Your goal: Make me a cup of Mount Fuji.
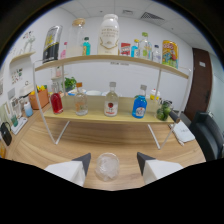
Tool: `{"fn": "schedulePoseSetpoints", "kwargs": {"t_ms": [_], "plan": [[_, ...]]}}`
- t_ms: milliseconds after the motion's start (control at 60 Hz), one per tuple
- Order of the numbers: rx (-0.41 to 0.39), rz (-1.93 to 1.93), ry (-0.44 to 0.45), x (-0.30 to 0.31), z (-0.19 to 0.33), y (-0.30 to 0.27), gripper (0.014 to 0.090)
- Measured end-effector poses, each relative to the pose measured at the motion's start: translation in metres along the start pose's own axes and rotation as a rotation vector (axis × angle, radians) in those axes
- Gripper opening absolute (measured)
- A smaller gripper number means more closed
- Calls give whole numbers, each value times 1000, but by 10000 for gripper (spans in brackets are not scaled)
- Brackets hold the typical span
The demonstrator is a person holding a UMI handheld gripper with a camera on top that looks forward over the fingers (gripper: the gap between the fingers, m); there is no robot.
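1. claw [113, 161]: its two fingers stand apart, one on either side of a glass [107, 166]. a gap shows at each side, so nothing is clamped; the glass rests on the table [100, 135] by its own weight.
2. glass: clear, squat, holding what looks like ice. it sits at the near edge of the table, between the fingers, plainly set there as the cup to be filled.
3. rack [107, 117]: a two-level wooden rack on white wire legs stands across the far side of the table, beyond the fingers. the bottles stand spaced along it, which would let the claw take one singly.
4. lower shelf, in order along it: a red bottle [56, 101] at the left end, a clear round bottle [80, 101] next, a clear bottle with a red label [111, 101] near the middle, a blue bottle [139, 104] toward the right end. all upright, apart from each other.
5. upper shelf [110, 58]: a large pale jug [108, 35] at the middle, a dark container [51, 44] at the left end, smaller bottles and a yellow packet [169, 52] toward the right end.
6. plant [69, 83]: small, green, behind the left-hand bottles.
7. judgement: the drink is not begun beyond glass and ice. which bottles the recipe needs cannot be told from labels at this range; the blue bottle seems a likely ingredient.
8. risk: the bottles are tall and narrow, so a careless grasp could topple them.
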Motion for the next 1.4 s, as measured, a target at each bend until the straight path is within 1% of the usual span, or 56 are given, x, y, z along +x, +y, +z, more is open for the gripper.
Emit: {"fn": "schedulePoseSetpoints", "kwargs": {"t_ms": [117,333,467,533,633,817,933,1067,1267,1350,1400], "plan": [[-9,17,8,2,-4,-1,869],[-26,10,52,7,-19,1,868],[-30,5,58,1,-34,1,864],[-30,4,54,-12,-43,-1,865],[-2,-11,39,-37,-54,-6,866],[114,6,2,-88,-57,-40,865],[164,41,-22,-111,-43,-62,861],[204,16,-23,-116,-12,-84,863],[227,-11,-31,-111,48,-112,859],[243,-19,-28,-106,69,-122,839],[241,-13,-25,-102,83,-125,805]]}}
